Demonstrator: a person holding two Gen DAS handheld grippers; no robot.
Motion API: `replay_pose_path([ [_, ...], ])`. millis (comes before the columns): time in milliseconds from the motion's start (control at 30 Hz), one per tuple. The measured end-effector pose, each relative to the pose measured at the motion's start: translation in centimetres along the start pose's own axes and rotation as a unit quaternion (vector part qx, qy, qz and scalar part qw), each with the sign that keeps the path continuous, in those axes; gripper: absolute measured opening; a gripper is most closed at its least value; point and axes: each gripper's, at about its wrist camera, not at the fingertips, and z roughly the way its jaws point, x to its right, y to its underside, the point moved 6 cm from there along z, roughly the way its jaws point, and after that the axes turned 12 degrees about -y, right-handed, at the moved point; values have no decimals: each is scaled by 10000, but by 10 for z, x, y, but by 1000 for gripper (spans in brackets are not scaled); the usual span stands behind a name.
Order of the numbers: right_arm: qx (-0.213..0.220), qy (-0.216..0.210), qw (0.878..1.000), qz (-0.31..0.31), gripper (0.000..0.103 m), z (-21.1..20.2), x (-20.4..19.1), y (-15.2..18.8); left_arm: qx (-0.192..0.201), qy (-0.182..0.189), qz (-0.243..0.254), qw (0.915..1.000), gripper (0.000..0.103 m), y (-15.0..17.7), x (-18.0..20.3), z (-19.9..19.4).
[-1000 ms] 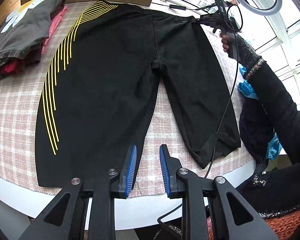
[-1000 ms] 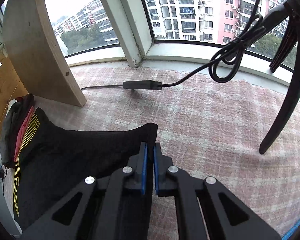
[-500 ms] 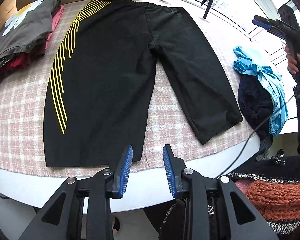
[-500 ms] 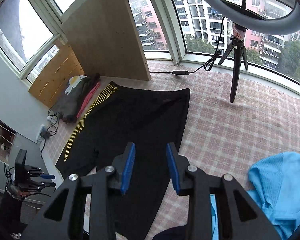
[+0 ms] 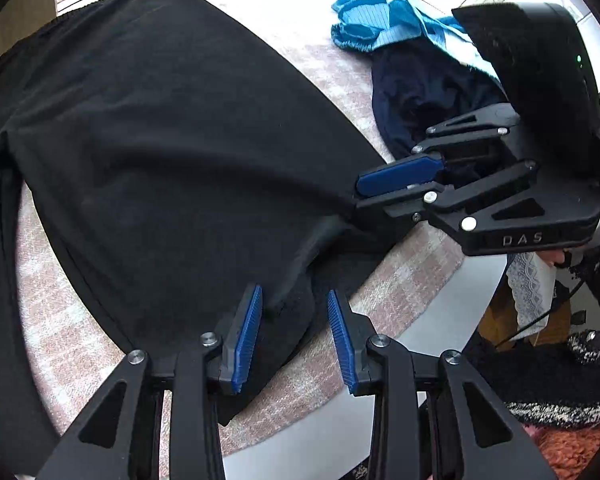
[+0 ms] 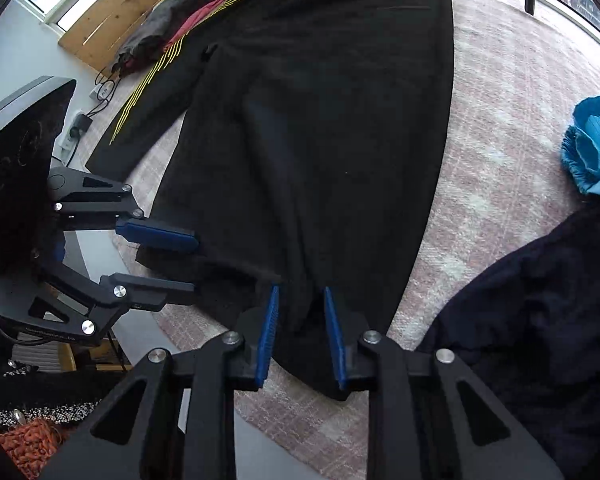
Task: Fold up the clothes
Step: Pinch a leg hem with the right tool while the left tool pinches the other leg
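Observation:
Black shorts with yellow stripes (image 6: 300, 128) lie flat on the checked tablecloth; they also show in the left wrist view (image 5: 152, 128). Both grippers are at the hem of the right leg, near the table's front edge. My left gripper (image 5: 294, 332) is open, its fingers astride the hem's inner corner. My right gripper (image 6: 300, 330) is open, its fingers astride the hem's outer corner. In the left wrist view the right gripper (image 5: 380, 196) comes in from the right with its jaws over the hem, which is lifted a little there. The left gripper (image 6: 172, 260) shows at left in the right wrist view.
A heap of dark navy (image 5: 420, 92) and blue (image 5: 380, 20) clothes lies right of the shorts, also in the right wrist view (image 6: 540, 280). Folded clothes (image 6: 172, 28) are stacked at the far left. The table's rounded white edge (image 5: 360, 412) runs just below the hem.
Both grippers came down from well above and away to the hem of the right leg. They stay open. The hem is now slightly raised at the right gripper.

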Motion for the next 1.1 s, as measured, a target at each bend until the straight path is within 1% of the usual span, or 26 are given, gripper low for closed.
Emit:
replay_pose_path([
  [67,-201,458,9987,-103,21,-9,5,9,-50,-65,110,9999,34,1,4,4],
  [100,-238,685,9973,-130,22,-16,9,12,-75,-97,165,9998,34,2,5,6],
  [133,-181,800,9966,-114,23,-25,12,14,-100,-129,220,9996,34,2,7,9],
  [167,-119,757,9971,-17,23,-31,14,16,-125,-162,275,9994,34,3,9,11],
  [233,-48,434,9987,276,30,-40,16,19,-175,-227,385,9988,34,4,12,15],
  [267,-14,356,9987,378,36,-42,18,21,-200,-259,440,9985,35,5,14,17],
  [300,17,415,9983,408,40,-42,19,21,-225,-291,495,9981,35,5,16,19],
  [367,-53,482,9975,509,40,-36,23,24,-273,-351,596,9972,35,6,19,23],
  [500,-84,336,9981,518,40,-31,21,27,-304,-362,609,9970,36,1,19,18],
  [533,-96,185,9986,479,38,-30,17,27,-312,-364,612,9970,37,-1,19,17],
  [567,-102,55,9989,456,14,-30,15,27,-319,-367,616,9969,37,-2,19,16],
  [600,-99,-40,9989,458,3,-32,13,26,-327,-369,619,9969,37,-3,19,15],
  [633,-57,-33,9990,440,3,-37,14,25,-335,-372,622,9968,38,-5,19,14],
  [667,36,87,9990,444,3,-44,19,24,-343,-374,625,9968,38,-6,19,12],
  [700,115,120,9984,536,3,-51,25,23,-350,-377,628,9967,39,-8,19,11],
  [733,179,56,9977,646,3,-57,30,23,-358,-379,631,9966,41,-9,20,10],
  [767,195,-111,9971,733,4,-59,31,24,-366,-382,635,9966,42,-10,20,9],
  [833,121,-194,9970,743,5,-62,30,28,-382,-387,641,9965,42,-13,20,7],
  [867,69,-143,9970,759,10,-66,28,28,-389,-390,644,9964,40,-14,20,5],
  [900,122,-233,9964,804,14,-73,28,28,-375,-387,647,9964,40,-17,21,3],
  [967,462,-568,9927,956,19,-94,32,27,-71,-325,699,9970,42,-34,36,-11],
  [1000,659,-698,9898,1054,24,-104,34,22,83,-281,803,9963,42,-44,48,-15],
  [1033,854,-769,9870,1127,26,-116,36,17,232,-245,912,9953,44,-53,61,-18],
  [1100,1142,-606,9855,1101,29,-138,42,6,460,-263,1174,9917,45,-66,88,-15],
])
